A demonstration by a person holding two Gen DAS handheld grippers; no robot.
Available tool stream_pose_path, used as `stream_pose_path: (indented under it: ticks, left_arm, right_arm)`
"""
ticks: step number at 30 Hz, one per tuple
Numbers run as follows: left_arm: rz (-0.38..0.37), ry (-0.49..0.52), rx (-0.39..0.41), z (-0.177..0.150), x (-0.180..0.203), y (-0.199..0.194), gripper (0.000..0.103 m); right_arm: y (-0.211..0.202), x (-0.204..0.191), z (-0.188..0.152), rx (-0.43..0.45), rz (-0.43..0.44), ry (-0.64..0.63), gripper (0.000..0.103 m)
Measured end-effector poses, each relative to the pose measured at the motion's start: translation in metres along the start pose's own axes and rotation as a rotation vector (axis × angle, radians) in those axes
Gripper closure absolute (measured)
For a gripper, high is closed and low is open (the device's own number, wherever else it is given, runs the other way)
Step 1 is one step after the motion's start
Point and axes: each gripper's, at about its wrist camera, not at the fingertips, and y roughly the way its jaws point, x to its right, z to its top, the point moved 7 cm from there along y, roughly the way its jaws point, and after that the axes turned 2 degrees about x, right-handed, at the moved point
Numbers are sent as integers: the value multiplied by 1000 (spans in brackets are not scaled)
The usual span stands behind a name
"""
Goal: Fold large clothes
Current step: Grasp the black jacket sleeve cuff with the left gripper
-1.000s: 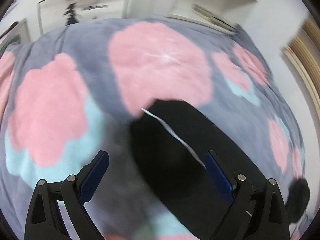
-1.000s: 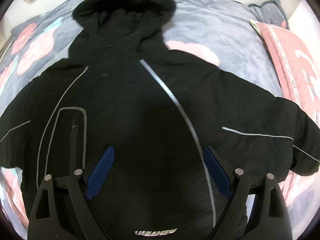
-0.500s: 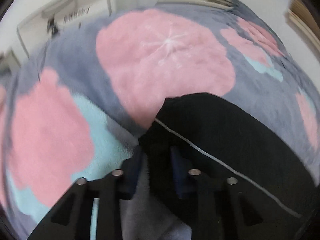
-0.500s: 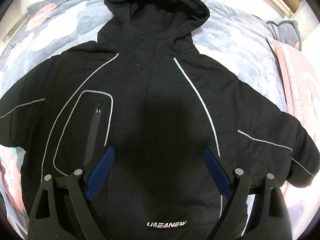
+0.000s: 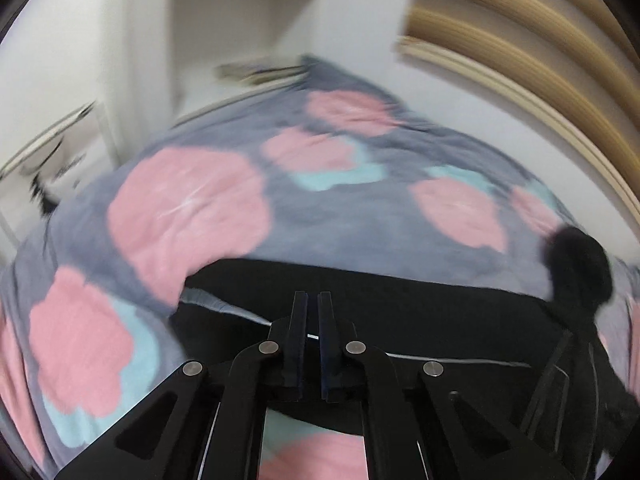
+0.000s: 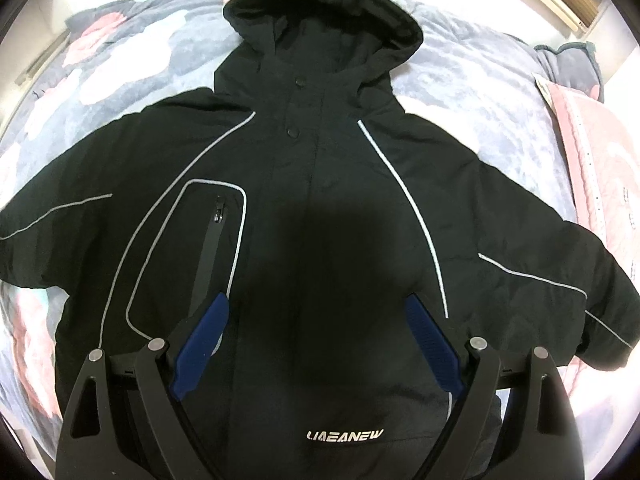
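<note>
A black hooded jacket (image 6: 320,208) with grey piping lies face up on the bed, sleeves spread, hood at the far end. My right gripper (image 6: 316,320) is open above its lower front, empty. My left gripper (image 5: 313,316) is shut on the jacket's sleeve (image 5: 400,312) near the cuff and holds it lifted off the blanket. The hood (image 5: 576,264) shows at the right in the left wrist view.
The grey blanket (image 5: 340,216) with pink and teal flowers covers the bed. A pink patterned pillow (image 6: 596,168) and a grey cushion (image 6: 568,60) lie at the right. White shelves (image 5: 240,20) and wooden slats (image 5: 520,52) stand beyond the bed.
My left gripper has closed on the sleeve end and lifted it, swinging toward the jacket body. My right gripper has drawn back, bringing the whole jacket into view.
</note>
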Motion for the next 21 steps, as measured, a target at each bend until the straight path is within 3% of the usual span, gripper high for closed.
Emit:
stream_pose_path:
  ticks: [2,4,5,6,11,16,20,21]
  left_arm:
    - [-12,-8,-19,-2,5,-2,95]
    - [7,-86,-65,-11,-17,8,76]
    - [22,-128,-86,-17,-32,15,46]
    - [45,-185,-98,-22,-54,23,33]
    - [119,-329,-169,-46,-123,63,33]
    - [196,-446,-234,-69,-161,116,33]
    - [152,-532,-240,-76,-169,145,33]
    - [150,-518,-228,-73,-167,146,39]
  right_arm:
    - [-6,2,-1,-6,9,7,11]
    - [-11,6,-4,2,11,16,11]
    - [-12,7,-6,0,8,16,11]
    - [-12,9,-9,-3,4,16,11]
    - [4,12,-24,-65,-11,22,11]
    - [18,1,-28,-118,10,8,11]
    - [14,-14,-20,-92,0,-67,11]
    - [13,-18,-19,-85,-5,-88,11]
